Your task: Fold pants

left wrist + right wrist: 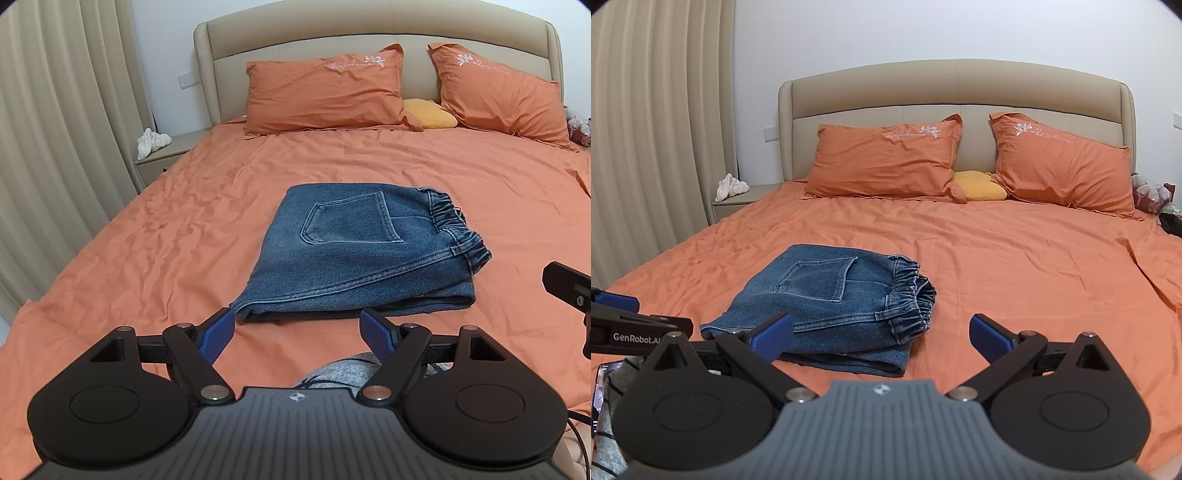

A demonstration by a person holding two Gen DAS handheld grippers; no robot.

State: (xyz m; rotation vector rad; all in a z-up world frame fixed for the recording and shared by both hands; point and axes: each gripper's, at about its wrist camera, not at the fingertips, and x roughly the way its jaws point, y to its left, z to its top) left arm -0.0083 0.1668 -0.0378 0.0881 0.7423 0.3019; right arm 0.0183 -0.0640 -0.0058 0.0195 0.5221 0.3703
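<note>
On the bed [388, 162], toward its foot and well short of the 2 pillows [325, 92], the jeans [354, 258] lie as a compact stack of several layers, back pocket [351, 221] up, the elastic waistband [458, 229] on the side of the stack away from the nightstand [166, 155]. Just short of the stack's near edge, the left gripper [297, 334] hovers with its blue pads spread wide and nothing between them; its left pad sits right beside the near corner of the denim, and whether it touches I cannot tell. Beside the stack on the waistband side, the right gripper [882, 336] is likewise wide open and empty, one pad [772, 336] overlapping the near edge of the jeans in its own view, the other over bare sheet. Judging from how the layers lie, the folding looks finished or nearly so. If anything remains, it calls for squaring the slightly splayed lower layers at the near edge, or simply drawing both grippers clear without dragging the top layer.
</note>
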